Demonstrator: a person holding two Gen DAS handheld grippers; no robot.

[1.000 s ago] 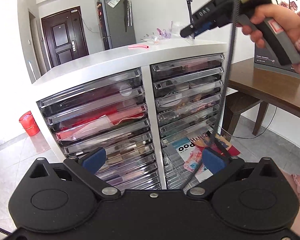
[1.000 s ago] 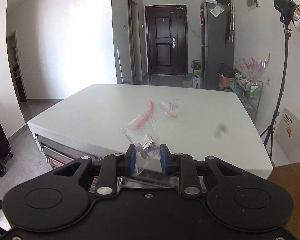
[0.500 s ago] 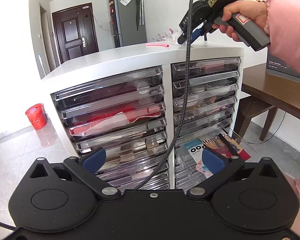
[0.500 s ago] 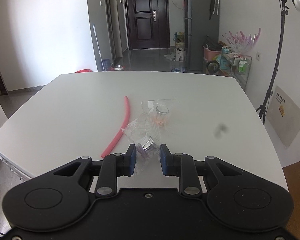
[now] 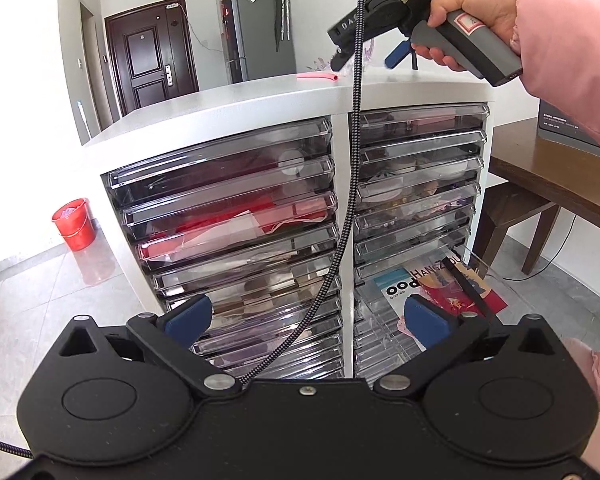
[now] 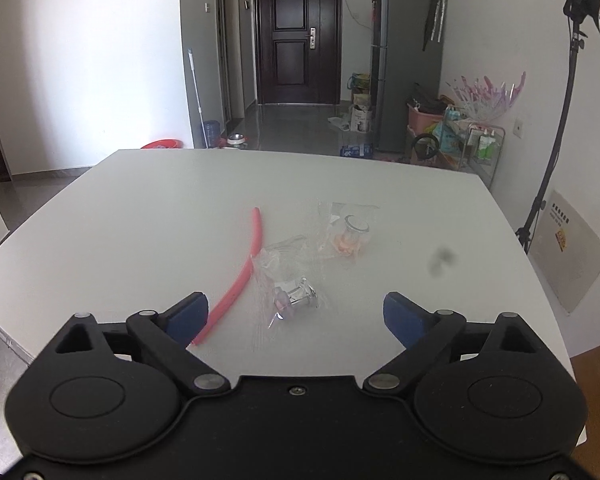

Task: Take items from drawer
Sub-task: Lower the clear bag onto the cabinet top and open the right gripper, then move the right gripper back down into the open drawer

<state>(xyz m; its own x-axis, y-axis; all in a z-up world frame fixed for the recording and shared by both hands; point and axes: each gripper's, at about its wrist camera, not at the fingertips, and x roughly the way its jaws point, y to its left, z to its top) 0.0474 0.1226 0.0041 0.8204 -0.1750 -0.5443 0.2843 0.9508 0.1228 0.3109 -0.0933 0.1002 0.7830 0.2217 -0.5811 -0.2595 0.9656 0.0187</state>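
Note:
A clear bag with a chrome knob (image 6: 296,300) lies on the white cabinet top (image 6: 140,220), between the spread fingers of my right gripper (image 6: 296,318), which is open and empty. A second clear bag with a knob (image 6: 350,232) and a pink tube (image 6: 242,276) lie beside it. In the left wrist view my left gripper (image 5: 306,318) hangs open before the cabinet's clear drawers (image 5: 228,208). One low right drawer (image 5: 440,292) stands pulled out, holding magazines. The right gripper (image 5: 364,56) shows over the cabinet top, held by a hand in a pink sleeve.
A braided cable (image 5: 350,160) hangs down across the drawer fronts. A brown wooden table (image 5: 560,176) stands right of the cabinet, a red bucket (image 5: 74,230) on the floor to its left. A light stand (image 6: 560,120) rises at the far right.
My right gripper moved forward over the cabinet top, lowered and opened, letting go of the bagged knob, which now lies on the top. The left gripper's view has shifted slightly.

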